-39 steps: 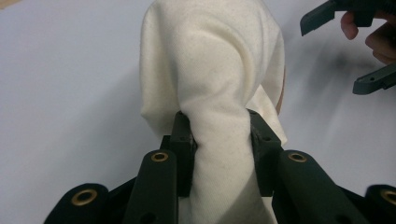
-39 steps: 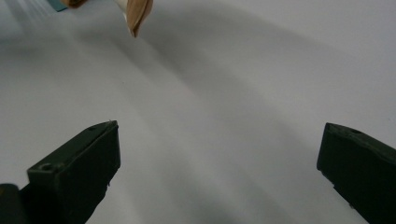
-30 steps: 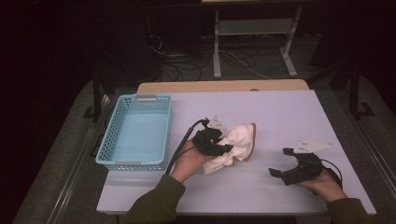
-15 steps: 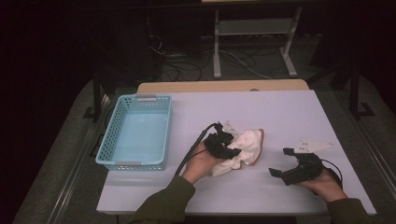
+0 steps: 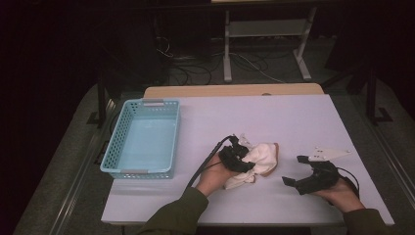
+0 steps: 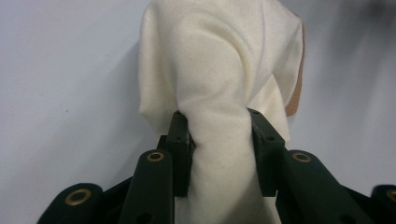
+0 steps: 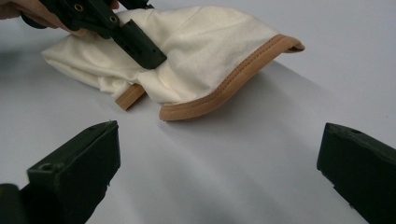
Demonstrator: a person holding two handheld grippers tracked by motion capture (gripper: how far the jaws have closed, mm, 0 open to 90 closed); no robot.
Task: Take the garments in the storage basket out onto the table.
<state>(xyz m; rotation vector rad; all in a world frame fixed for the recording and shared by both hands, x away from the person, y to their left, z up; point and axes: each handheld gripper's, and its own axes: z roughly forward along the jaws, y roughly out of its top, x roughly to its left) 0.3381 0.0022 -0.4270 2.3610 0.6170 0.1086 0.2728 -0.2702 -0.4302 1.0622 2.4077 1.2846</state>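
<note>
Figure: handling of a cream cloth with tan trim (image 5: 262,157) on the white counter (image 5: 274,117). The cloth lies bunched near the front middle of the counter, to the right of the blue basket (image 5: 143,138) and well apart from it. The left hand-held gripper (image 6: 219,140) is clenched on a gathered fold of the cloth; in the left gripper view the fabric passes between both black jaws and is pinched narrow there, though the jaws have just eased slightly wider without letting the fold go. The rest of the cloth rests on the counter, its stitched tan edge curling toward the right hand-held gripper (image 5: 296,171). That one is released: its 2 jaws stand wide apart with bare counter between them, near the cloth but not touching it.

Step in hand, as judged: the cloth is being set down or regrasped on the counter by 1 gripper while the other waits. The next move probably calls for the right gripper to advance to the tan edge and close on it, so that both can spread, fold or carry the cloth; thin fabric may slip from a loose pinch.
</note>
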